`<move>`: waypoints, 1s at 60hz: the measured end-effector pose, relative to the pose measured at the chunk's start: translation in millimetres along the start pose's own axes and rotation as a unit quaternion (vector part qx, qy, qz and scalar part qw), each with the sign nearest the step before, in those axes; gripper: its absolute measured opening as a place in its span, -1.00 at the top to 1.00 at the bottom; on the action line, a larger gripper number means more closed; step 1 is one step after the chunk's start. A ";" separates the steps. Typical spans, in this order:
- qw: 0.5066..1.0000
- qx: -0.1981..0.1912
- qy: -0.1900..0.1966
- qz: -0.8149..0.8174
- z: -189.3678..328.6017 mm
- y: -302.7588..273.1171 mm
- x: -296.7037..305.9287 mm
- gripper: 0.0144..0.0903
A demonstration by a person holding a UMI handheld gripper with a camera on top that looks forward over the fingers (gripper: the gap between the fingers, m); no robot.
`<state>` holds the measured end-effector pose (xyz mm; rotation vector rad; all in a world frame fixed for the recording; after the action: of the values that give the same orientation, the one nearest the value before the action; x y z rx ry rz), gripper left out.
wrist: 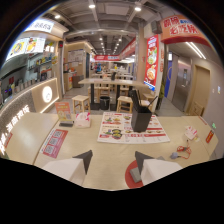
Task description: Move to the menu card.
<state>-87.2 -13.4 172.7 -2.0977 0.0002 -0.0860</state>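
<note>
Approach step, I'd judge: the gripper [113, 161] hung w/ fingers apart and empty, over the table [30, 135]. The menu card [131, 128] lay flat just beyond them, a black holder [140, 120] on it. Next move prob. needs straight fwd travel, staying clear of that holder.

Restaurant, menu card [131, 128], dining tables [107, 83], stools [80, 102]

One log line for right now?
gripper: open, empty | menu: flat on table, beyond fingers | black holder: on menu | contact: none

black holder [141, 120] hides part of menu card [131, 127] | card print too small to read
</note>
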 end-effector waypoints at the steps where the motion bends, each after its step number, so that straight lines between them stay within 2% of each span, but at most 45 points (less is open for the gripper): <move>1: 1.000 -0.001 0.000 0.000 0.1 0.5 0.0 -0.84; 12: 1.000 -0.008 -0.002 -0.001 14.8 6.1 7.8 -0.84; 22: 1.000 -0.015 -0.008 -0.003 48.7 2.3 14.4 -0.84; 52: 0.999 -0.046 -0.002 -0.016 250.1 -8.3 28.1 -0.85; 60: 0.998 -0.060 -0.003 -0.014 285.4 -5.4 28.0 -0.86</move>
<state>-41.9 234.6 35.8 -2.2177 -0.0276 -0.0989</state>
